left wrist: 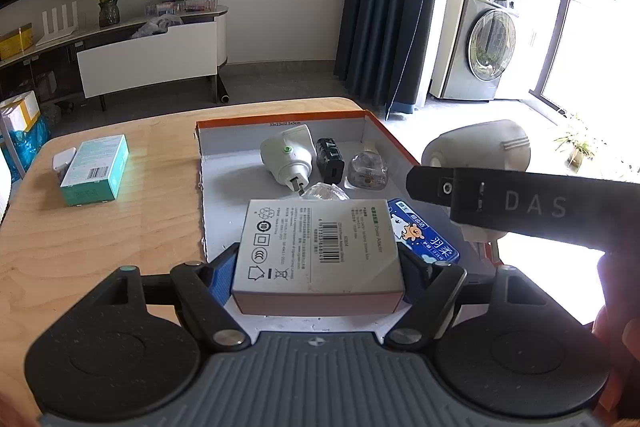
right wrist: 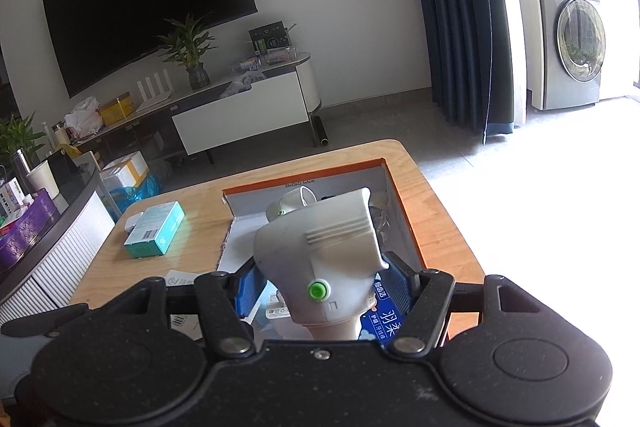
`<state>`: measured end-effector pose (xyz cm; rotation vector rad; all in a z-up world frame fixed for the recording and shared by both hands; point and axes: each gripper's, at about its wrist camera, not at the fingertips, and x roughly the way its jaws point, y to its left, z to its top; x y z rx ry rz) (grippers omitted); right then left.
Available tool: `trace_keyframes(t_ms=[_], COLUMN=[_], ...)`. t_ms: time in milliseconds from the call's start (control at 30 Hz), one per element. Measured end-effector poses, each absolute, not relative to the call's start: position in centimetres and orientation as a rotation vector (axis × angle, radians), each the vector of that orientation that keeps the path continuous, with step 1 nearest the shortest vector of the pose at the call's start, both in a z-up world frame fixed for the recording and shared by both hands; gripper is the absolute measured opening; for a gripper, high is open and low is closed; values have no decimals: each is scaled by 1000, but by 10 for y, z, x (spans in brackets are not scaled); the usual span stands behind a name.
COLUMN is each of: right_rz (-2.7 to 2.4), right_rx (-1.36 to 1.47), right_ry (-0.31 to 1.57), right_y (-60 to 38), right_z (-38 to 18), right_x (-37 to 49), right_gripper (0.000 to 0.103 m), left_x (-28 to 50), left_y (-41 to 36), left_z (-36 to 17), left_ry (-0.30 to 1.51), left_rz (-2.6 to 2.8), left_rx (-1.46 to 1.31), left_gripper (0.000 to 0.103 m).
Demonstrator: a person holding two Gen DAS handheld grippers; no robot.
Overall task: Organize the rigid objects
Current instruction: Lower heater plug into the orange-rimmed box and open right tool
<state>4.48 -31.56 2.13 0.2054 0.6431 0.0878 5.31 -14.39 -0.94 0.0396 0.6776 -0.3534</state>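
Clamped in the left claw (left wrist: 318, 267), an adapter box (left wrist: 318, 251) is hanging over the tray (left wrist: 280, 119) ahead for packing, while the right claw (right wrist: 320, 287) is pinching a white plug (right wrist: 320, 251).

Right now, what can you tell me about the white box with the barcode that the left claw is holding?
The power adapter box is a small flat cardboard carton, white on top with a pinkish-orange side. Its top carries a barcode, recycling and safety symbols, and small print reading "Power Adapter". It looks closed and undamaged. The left claw pinches it between blue pads, holding it level over the near end of the orange-rimmed tray, partly covering a blue packet beneath.
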Motion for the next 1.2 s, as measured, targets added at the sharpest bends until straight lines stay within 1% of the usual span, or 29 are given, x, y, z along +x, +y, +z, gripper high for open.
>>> trace_keyframes(t_ms=[667,1200], right_rz=[78,62], right_rx=[202,200], right_ry=[664,671], right_y=[-314,-327], right_z=[14,17], right_x=[59,75], right_gripper=[77,77], left_x=[64,91], left_y=[-149,-153], left_z=[-12,-6], left_ry=[703,712], left_rz=[-354,-344], left_rx=[33,42], left_gripper=[79,79])
